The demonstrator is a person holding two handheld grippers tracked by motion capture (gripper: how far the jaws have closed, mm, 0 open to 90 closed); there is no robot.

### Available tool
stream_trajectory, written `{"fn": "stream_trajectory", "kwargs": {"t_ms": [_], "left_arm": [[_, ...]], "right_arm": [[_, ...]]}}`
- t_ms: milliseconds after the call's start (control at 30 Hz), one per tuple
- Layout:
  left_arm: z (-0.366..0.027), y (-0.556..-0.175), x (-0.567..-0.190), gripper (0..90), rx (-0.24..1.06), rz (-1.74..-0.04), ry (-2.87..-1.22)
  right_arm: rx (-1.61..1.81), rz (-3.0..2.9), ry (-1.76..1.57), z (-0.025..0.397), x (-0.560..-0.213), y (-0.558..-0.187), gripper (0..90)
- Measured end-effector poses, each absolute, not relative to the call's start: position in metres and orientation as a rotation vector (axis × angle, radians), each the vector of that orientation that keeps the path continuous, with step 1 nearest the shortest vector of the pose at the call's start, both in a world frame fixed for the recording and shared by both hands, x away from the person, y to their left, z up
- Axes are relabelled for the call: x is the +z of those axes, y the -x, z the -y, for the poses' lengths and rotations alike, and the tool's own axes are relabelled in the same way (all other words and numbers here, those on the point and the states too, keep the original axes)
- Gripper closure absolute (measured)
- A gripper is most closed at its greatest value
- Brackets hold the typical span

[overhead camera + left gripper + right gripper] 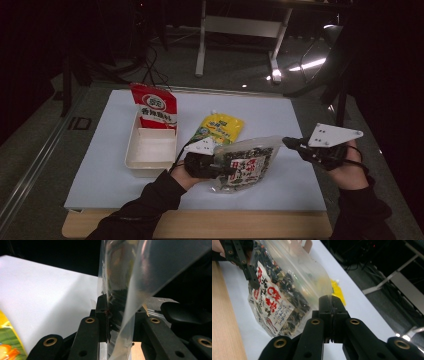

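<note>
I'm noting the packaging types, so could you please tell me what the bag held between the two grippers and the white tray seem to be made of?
The bag looks like thin, glossy clear plastic film: the dark contents show through, and light glares off its upper part. A printed label covers part of the front. The white tray looks like smooth moulded plastic with a soft sheen, though foam can't be ruled out.

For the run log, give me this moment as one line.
left claw: shut on seaweed bag | right claw: shut on bag's corner | bag: lifted off white mat | tray: holds red packet
</note>
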State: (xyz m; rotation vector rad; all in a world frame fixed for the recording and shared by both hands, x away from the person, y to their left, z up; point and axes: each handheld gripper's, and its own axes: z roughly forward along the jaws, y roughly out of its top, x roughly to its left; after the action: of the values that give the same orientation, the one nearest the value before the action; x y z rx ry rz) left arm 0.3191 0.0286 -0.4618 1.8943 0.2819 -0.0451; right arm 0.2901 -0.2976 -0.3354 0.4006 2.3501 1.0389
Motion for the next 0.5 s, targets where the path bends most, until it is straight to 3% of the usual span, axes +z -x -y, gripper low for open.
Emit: {"fn": "stream_trajectory", "kwargs": {"t_ms": [100, 200, 300, 333, 500], "left_arm": [[-0.03, -0.317, -0.456, 76.1, -0.037, -0.281, -1.89], [-0.034, -0.314, -0.445, 76.2, -0.013, -0.277, -1.888], [-0.037, -0.313, -0.441, 76.1, -0.003, -0.286, -1.892], [-0.041, -0.312, -0.436, 76.1, 0.017, -0.294, -1.888], [-0.052, -0.312, -0.426, 76.1, 0.028, -0.306, -1.862]], "right_arm": [[1.067, -2.329, -0.395, 0.299, -0.332, -0.288, 83.9], [1.143, -2.299, -0.414, 0.301, -0.328, -0.289, 67.6], [1.167, -2.29, -0.439, 0.302, -0.329, -0.29, 62.8], [1.174, -2.287, -0.462, 0.302, -0.331, -0.292, 56.4], [1.197, -2.283, -0.547, 0.3, -0.339, -0.297, 49.3]]}}
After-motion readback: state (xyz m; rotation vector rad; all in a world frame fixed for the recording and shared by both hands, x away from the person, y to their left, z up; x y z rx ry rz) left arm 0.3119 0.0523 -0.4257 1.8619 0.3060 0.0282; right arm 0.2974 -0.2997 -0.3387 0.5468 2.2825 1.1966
